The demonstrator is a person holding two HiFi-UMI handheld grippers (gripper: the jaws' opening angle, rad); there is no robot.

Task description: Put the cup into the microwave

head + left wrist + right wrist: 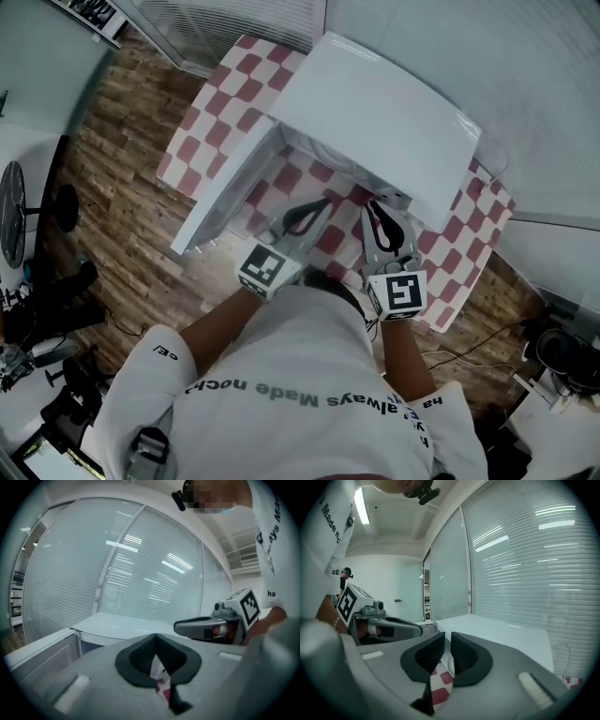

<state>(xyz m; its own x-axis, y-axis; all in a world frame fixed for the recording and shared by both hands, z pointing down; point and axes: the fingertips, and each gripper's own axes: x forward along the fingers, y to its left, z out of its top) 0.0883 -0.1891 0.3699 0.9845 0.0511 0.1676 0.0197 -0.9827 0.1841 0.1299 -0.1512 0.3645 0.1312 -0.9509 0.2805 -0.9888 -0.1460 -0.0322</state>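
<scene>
glossy boxy microwave [375, 122], red-white checkered cloth [214, 105]

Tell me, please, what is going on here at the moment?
A person stands at a table with a checked cloth, holding a gripper in each hand in front of a white microwave whose door is open. The left gripper and the right gripper both point toward the opening, fingers together or nearly so, holding nothing. No cup shows in any view, so whether it is already inside cannot be told.
</scene>
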